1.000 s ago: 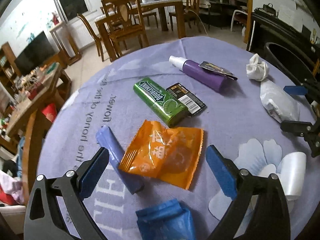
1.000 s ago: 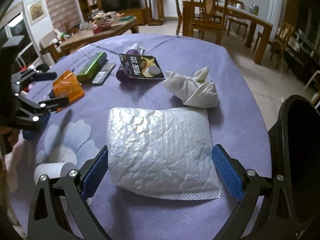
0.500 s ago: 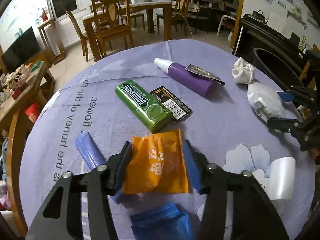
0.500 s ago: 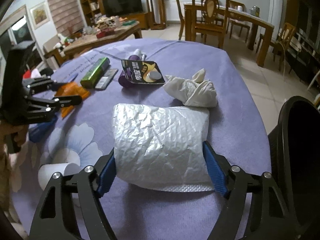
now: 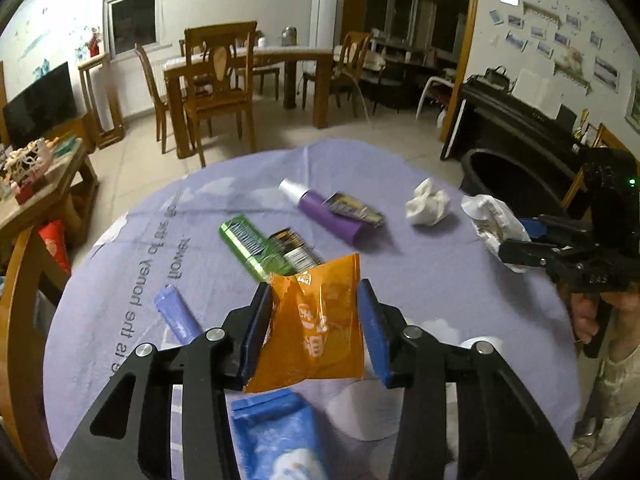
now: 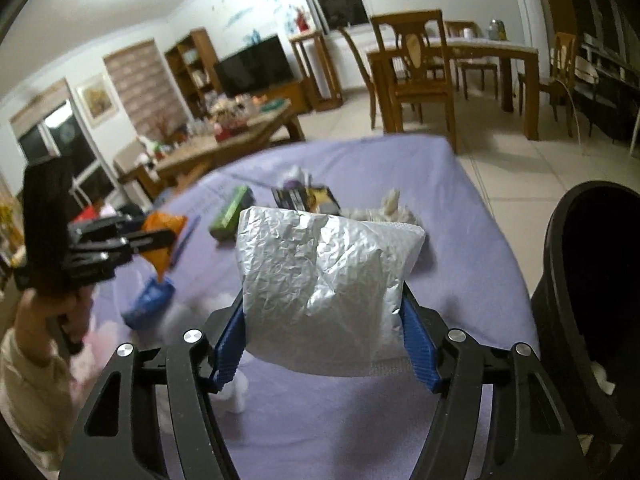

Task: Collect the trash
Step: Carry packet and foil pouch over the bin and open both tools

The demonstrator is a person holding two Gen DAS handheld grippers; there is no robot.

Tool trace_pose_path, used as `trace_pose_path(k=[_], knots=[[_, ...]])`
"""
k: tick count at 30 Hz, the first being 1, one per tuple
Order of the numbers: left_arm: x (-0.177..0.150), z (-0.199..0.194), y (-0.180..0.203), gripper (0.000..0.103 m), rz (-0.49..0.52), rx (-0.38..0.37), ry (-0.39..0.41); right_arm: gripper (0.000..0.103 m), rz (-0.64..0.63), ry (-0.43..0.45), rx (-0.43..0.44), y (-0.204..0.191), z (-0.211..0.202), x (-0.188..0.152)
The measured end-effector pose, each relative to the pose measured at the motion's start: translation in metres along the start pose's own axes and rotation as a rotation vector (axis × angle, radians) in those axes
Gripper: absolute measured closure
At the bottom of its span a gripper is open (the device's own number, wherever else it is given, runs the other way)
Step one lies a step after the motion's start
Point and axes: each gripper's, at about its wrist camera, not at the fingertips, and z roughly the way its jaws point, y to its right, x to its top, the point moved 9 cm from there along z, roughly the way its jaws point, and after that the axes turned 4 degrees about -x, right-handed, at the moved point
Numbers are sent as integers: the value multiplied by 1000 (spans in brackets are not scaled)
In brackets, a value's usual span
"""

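An orange snack wrapper (image 5: 316,332) hangs above the purple tablecloth (image 5: 440,280), pinched between the blue pads of my left gripper (image 5: 314,292), whose jaws are closing on it. My right gripper (image 6: 322,308) grips a crumpled silver bubble bag (image 6: 320,264) by its sides, also lifted off the cloth, jaws still closing. In the left wrist view that right gripper (image 5: 520,236) shows at the right with the silver bag (image 5: 488,216). In the right wrist view the left gripper (image 6: 160,236) shows at the left with the orange wrapper (image 6: 164,248). A black bin (image 6: 592,280) stands beside the table at the right.
Still on the cloth lie a green gum pack (image 5: 252,248), a purple bottle (image 5: 324,212), a barcoded packet (image 5: 296,248), a white tissue wad (image 5: 428,204), a purple tube (image 5: 176,316), a blue pouch (image 5: 276,436) and a white roll (image 5: 360,412). Wooden chairs stand beyond the table.
Both grippers went from wide open around their items to closed on them. Each has lifted its item off the cloth and tilted upward.
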Motion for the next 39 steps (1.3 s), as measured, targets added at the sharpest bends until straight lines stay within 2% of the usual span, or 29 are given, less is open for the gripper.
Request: trace_pose_path(k=[9,19,26,32,39], knots=[[27,-6,39,60,19,-58,66,35,94,150,11,21,-60,23],[64,16,124,60,62,-183,107,35,246,313,-76,100,-139,34],[89,45,194,60,87,-287,123,35,328,361,-135,151,-169,29],[98,81,240,60,114,-332,90,35,399,383,-166,191,-183,21],[96,114,274,60,140,-368,37,35,480,383,-207,233,-186,6]])
